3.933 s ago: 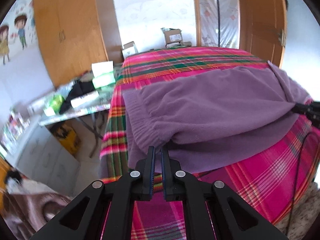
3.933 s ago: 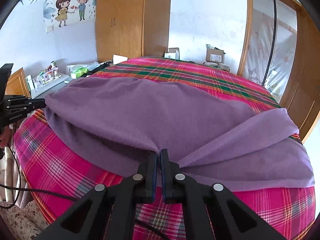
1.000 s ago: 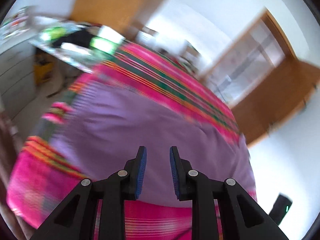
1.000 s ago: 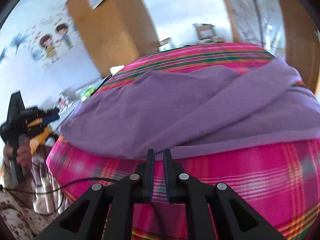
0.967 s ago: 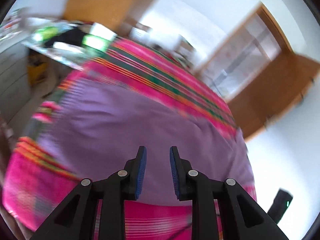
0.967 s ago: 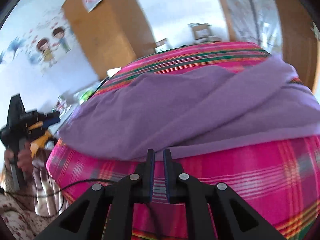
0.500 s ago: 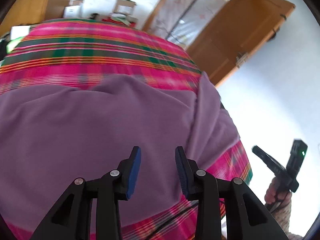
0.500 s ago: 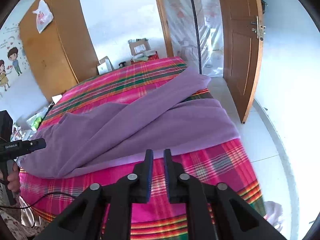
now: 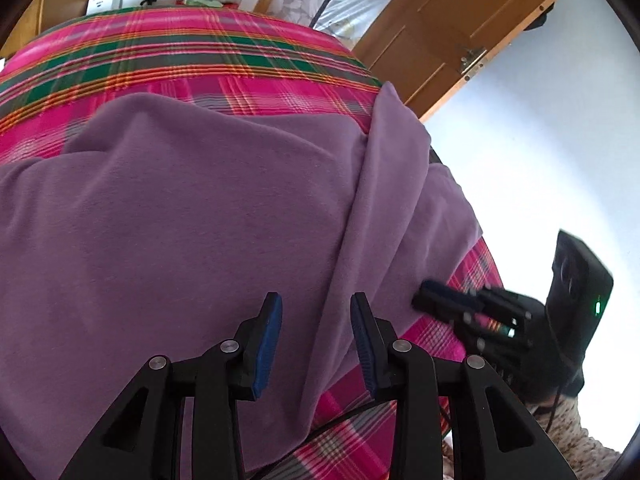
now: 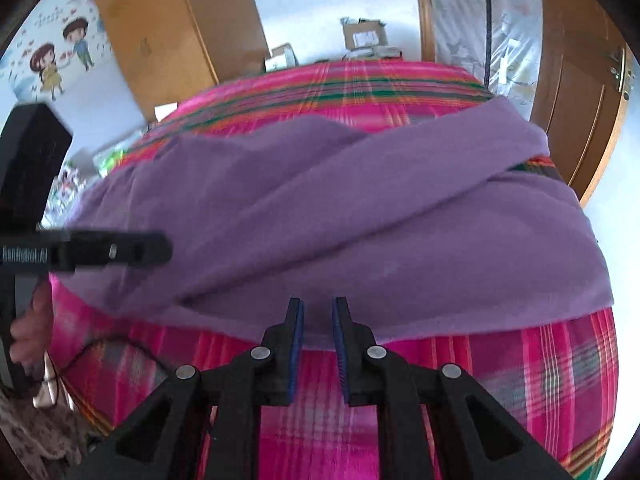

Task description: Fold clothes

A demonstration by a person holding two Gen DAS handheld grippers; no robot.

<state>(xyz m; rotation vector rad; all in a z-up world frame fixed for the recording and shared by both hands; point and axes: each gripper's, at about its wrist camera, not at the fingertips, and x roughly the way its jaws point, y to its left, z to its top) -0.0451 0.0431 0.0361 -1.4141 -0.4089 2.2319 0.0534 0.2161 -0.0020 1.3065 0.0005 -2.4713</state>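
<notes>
Spread over a bed with a pink, green and orange plaid cover [image 9: 208, 60], the soft purple fleece garment [image 9: 180, 220] lies mostly flat, one long band of it (a sleeve or a leg, I cannot tell which) folded diagonally across the body and running out toward the bed's far right corner. Its near hem sits just short of the bed's front edge, probably so both tools can reach it from the person's standing side. Left gripper [image 9: 316, 312] hovers over the cloth with its blue-padded jaws parted and nothing pinched between them, lined up above the ridge where the band overlaps the body; a likely spot for the next pinch. Right gripper [image 10: 318, 316] hangs at the near hem with a narrow gap between its jaws, also holding nothing, the hem just beyond its tips. Beyond the bed stand a wooden wardrobe [image 10: 176, 28], some cardboard boxes [image 10: 364, 36] and a wooden door [image 9: 460, 28].
</notes>
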